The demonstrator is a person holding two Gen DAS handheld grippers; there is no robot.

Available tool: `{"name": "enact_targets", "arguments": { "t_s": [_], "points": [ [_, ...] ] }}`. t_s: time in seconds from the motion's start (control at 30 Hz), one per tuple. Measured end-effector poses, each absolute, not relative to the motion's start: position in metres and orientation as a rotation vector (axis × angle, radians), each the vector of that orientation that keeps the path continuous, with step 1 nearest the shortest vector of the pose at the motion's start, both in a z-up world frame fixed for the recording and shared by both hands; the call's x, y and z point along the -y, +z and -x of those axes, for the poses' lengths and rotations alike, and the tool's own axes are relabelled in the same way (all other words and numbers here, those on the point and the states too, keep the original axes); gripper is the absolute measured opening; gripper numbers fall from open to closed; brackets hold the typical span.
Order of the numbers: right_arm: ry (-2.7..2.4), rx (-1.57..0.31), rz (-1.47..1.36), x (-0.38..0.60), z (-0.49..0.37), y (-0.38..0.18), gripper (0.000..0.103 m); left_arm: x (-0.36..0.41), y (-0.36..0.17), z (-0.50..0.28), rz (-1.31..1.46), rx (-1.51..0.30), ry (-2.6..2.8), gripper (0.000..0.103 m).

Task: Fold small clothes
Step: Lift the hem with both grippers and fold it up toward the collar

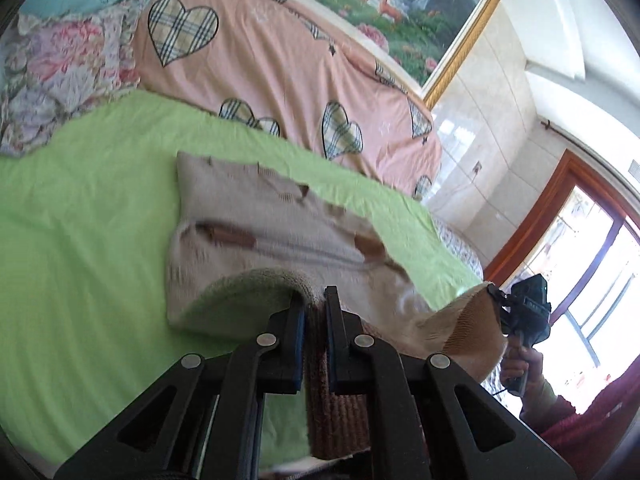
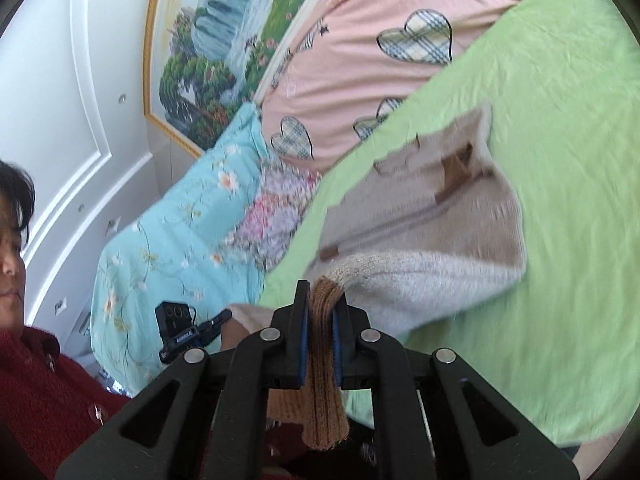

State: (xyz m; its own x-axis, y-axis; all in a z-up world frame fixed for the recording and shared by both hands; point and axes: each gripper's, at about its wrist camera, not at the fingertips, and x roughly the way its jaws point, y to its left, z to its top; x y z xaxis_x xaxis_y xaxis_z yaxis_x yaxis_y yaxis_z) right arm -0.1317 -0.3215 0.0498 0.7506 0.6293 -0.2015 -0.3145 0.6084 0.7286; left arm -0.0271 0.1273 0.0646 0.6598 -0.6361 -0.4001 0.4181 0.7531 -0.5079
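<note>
A small beige knitted sweater [image 1: 256,220] with brown trim lies on the green sheet [image 1: 80,208], its near edge lifted off the bed. My left gripper [image 1: 315,300] is shut on the brown ribbed hem. In the right wrist view the same sweater [image 2: 432,216] stretches away, and my right gripper [image 2: 322,296] is shut on its brown ribbed band, which hangs down between the jaws. The right gripper [image 1: 494,294] also shows at the right of the left wrist view, holding the raised corner. The left gripper [image 2: 220,317] shows at the lower left of the right wrist view.
A pink quilt with plaid hearts [image 1: 280,64] and a blue floral quilt [image 2: 168,232] lie piled beyond the green sheet. A framed landscape picture [image 1: 400,4] hangs on the wall. A person in a red sweater [image 2: 44,380] stands at the bed's edge. A window [image 1: 592,264] is at the right.
</note>
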Motion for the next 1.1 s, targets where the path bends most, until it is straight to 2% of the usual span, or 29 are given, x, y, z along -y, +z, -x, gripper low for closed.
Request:
{"name": "enact_targets", "arguments": {
  "t_s": [0.2,0.63,0.93,1.1],
  "points": [
    [0.486,-0.397,-0.716,0.338,0.075,0.068,0.011,-0.13,0.08,-0.04,0.457,-0.54,-0.562,0.007],
    [0.382,-0.48,-0.662,0.355,-0.066,0.08,0.011,-0.109,0.079,-0.177,0.435,-0.588,-0.458,0.007],
    [0.221,-0.64,-0.671,0.376,-0.141,0.029,0.011,-0.096,0.018,-0.268,0.412,-0.749,-0.336,0.007],
    [0.15,-0.739,-0.701,0.381,-0.15,0.011,0.013,-0.091,-0.01,-0.275,0.399,-0.827,-0.304,0.008]
  ]
}}
